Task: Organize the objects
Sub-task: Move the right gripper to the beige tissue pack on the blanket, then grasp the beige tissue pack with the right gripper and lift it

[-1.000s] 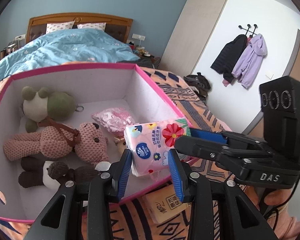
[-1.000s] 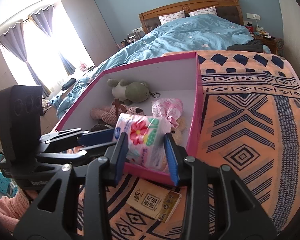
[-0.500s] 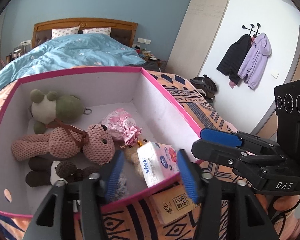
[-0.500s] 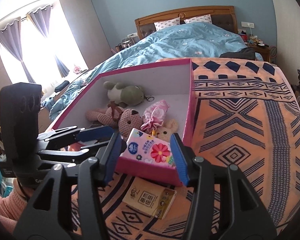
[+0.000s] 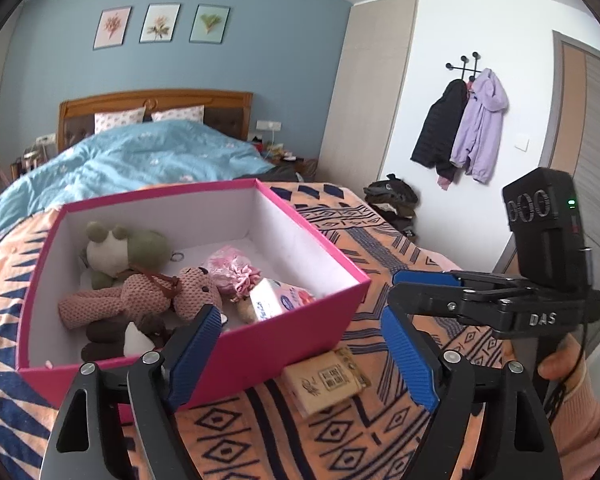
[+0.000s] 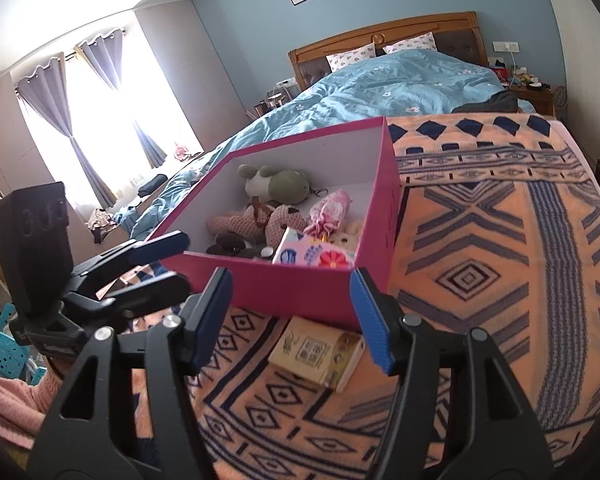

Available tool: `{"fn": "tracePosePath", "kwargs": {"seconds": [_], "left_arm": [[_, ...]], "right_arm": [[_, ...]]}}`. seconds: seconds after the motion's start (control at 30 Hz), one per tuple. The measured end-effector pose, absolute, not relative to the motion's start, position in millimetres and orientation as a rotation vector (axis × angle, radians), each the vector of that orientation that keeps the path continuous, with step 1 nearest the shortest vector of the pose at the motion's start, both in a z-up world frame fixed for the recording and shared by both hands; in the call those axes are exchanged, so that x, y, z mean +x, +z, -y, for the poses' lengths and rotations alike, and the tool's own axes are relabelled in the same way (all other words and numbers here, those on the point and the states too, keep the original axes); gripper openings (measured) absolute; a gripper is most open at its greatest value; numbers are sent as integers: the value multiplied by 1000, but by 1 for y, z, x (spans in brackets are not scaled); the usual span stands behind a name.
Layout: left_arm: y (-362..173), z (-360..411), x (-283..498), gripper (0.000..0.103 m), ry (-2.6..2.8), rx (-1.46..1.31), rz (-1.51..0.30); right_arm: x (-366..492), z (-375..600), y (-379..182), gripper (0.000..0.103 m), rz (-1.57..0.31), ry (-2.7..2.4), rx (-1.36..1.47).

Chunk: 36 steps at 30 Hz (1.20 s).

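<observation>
A pink box (image 5: 236, 364) (image 6: 300, 292) sits on the patterned blanket. Inside lie a pink floral tissue pack (image 5: 278, 298) (image 6: 312, 256), a pink knitted bear (image 5: 140, 296), a green frog plush (image 5: 128, 244) and a pink frilly pouch (image 5: 232, 272). A brown tissue pack (image 5: 326, 378) (image 6: 316, 354) lies on the blanket just in front of the box. My left gripper (image 5: 300, 356) is open and empty, in front of the box. My right gripper (image 6: 290, 316) is open and empty above the brown pack; it also shows in the left wrist view (image 5: 420, 280).
The orange and navy blanket (image 6: 480, 280) covers the bed's foot. A blue duvet (image 5: 132, 164) lies beyond the box. Coats (image 5: 460, 120) hang on the right wall. A blue basket (image 6: 4, 348) stands on the floor at left.
Both grippers opened and let go of the pink floral tissue pack, which now lies in the box. Both pulled back and up from the box.
</observation>
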<state>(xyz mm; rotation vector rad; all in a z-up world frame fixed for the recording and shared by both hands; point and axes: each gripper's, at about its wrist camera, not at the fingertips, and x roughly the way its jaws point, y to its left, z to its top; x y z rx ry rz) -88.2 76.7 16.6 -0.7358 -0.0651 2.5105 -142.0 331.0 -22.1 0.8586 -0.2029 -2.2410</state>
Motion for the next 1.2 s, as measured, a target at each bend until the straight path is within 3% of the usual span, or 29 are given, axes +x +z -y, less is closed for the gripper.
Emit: {"fn": "tracePosePath", "kwargs": {"seconds": [0.23,0.47,0.77,0.9,1.2], "left_arm": [[-2,-79,-72,103,2438,-779,115],[-41,-87,-86,101,2386,-950,196],[-70,-101,-107,65,2312,-1111,223],[-78,-104,-114,41,2271,-1149,253],[-80,-105,-111,36,2229,-1167,272]], "right_arm": [[-136,-334,-52,71,218,-2208,948],[-149,-331,-90,71,282,-2151,1086],[-164,-327,-112,66,340,-2128,1162],[-166,-324,-115,54,334,-2118,1177],[-162,-324,-116,47,306,-2132,1193]]}}
